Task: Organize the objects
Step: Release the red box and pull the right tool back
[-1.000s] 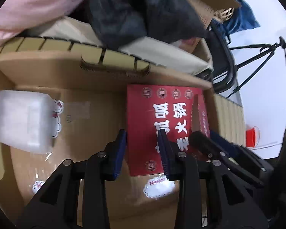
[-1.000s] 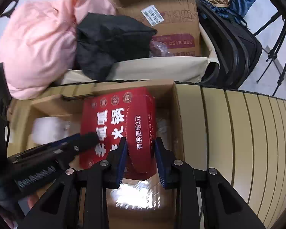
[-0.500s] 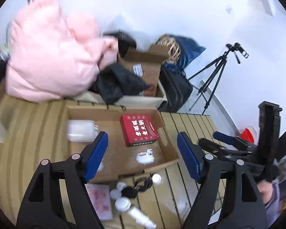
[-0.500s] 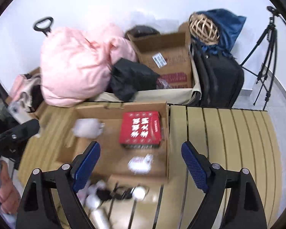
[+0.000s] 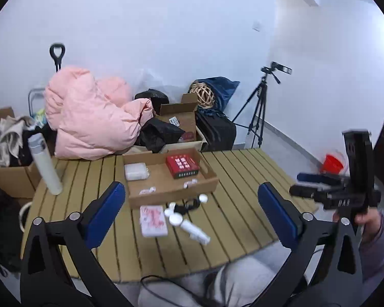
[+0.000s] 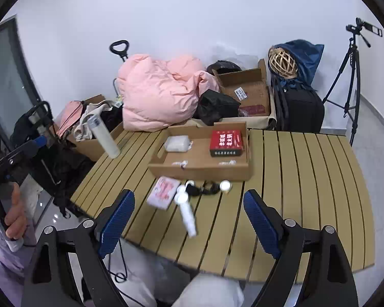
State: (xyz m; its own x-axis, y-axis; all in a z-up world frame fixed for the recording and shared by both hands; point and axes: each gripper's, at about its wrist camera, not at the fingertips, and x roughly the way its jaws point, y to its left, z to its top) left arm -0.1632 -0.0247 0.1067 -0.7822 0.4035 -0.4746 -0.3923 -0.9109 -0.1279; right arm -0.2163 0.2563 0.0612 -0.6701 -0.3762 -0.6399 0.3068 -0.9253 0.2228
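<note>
Both grippers, left (image 5: 190,211) and right (image 6: 189,220), have pulled back and up from the red box (image 6: 226,143), now lying in the carton (image 6: 199,170), their jaws just opened wide and empty, apparently ready for the loose items (image 6: 185,204) in front.

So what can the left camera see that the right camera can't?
Only the left wrist view shows a red bucket on the floor beyond the table's right edge.

Only the right wrist view shows a dark glass door at the far left and a pink bag in the side box.

Both show the slatted table, the cardboard tray holding the red box, the pink packet, the white tube, the tall white bottle, the pink quilt and the tripod.
</note>
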